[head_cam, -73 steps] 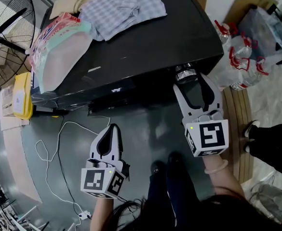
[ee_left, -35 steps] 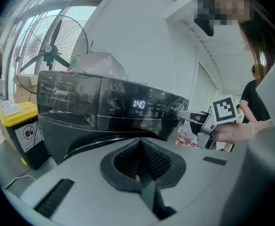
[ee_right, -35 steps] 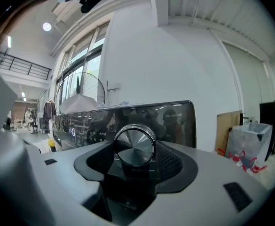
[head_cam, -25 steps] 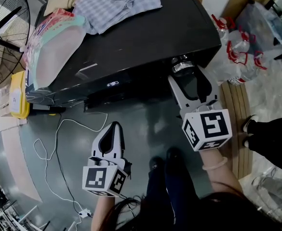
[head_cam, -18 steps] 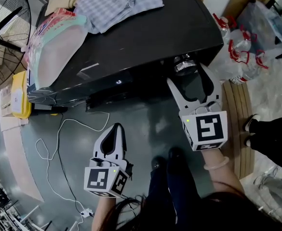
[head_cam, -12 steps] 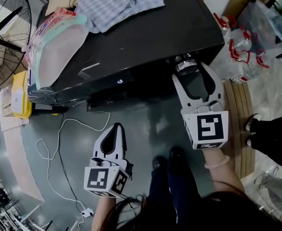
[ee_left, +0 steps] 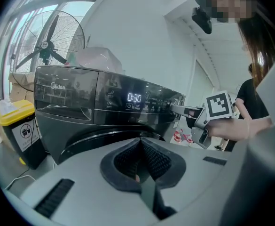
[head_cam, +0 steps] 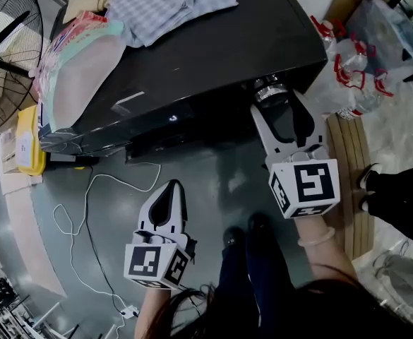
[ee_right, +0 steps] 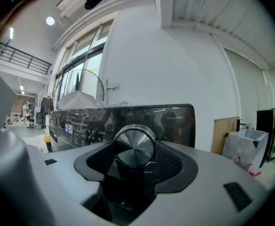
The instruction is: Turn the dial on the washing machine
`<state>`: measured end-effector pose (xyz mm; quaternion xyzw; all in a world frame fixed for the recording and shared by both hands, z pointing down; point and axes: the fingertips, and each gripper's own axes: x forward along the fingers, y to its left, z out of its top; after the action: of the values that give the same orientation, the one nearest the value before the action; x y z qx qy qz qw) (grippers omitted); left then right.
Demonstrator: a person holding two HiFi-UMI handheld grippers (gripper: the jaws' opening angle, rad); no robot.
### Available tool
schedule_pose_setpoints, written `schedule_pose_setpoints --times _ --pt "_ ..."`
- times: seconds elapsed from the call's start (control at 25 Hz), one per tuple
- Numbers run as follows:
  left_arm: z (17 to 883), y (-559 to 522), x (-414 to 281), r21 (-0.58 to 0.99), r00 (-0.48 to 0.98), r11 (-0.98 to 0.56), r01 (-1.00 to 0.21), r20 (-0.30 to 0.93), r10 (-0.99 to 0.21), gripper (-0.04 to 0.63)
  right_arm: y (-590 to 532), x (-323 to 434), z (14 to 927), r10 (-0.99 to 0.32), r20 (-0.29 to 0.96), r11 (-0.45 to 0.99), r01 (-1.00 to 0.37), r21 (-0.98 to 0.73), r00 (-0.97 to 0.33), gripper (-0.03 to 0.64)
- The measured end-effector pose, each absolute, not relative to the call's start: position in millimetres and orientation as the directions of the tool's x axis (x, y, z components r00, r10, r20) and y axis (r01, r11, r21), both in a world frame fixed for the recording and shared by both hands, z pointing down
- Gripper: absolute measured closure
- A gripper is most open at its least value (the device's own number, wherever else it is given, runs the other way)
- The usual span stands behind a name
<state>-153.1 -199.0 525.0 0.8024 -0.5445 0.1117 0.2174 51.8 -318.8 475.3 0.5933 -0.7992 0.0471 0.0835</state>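
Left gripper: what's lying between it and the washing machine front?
In the head view, only grey floor and a stretch of loose white cable lie between the left gripper and the washing machine.

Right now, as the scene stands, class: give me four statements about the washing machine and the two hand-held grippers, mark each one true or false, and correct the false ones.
1. The right hand-held gripper has the dial between its jaws. True.
2. The left hand-held gripper is wide open. False: its jaws are together, with nothing between them, and it is held away from the machine.
3. A checked cloth lies on top of the washing machine. True.
4. The machine's display is dark. False: it is lit and shows digits.
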Motion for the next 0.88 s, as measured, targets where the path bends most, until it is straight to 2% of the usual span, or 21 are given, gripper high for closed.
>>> schedule_pose_setpoints --times 0.52,0.64,0.88 --pt "520.4 -202.3 -143.8 0.241 0.395 -0.321 -0.916 0.404 -0.825 0.578 -319.3 54.5 475.3 -0.943 0.169 0.251 -0.947 -0.2 -0.286 0.324" --pt "521.0 -202.5 -141.4 0.239 0.399 -0.326 -0.915 0.405 -0.823 0.578 -319.7 54.1 475.8 -0.941 0.172 0.264 -0.95 -0.166 -0.291 0.324" --pt "522.3 -202.9 -141.2 0.24 0.399 -0.324 -0.915 0.409 -0.821 0.578 -318.3 47.8 475.2 -0.937 0.198 0.303 -0.952 0.047 -0.288 0.313"
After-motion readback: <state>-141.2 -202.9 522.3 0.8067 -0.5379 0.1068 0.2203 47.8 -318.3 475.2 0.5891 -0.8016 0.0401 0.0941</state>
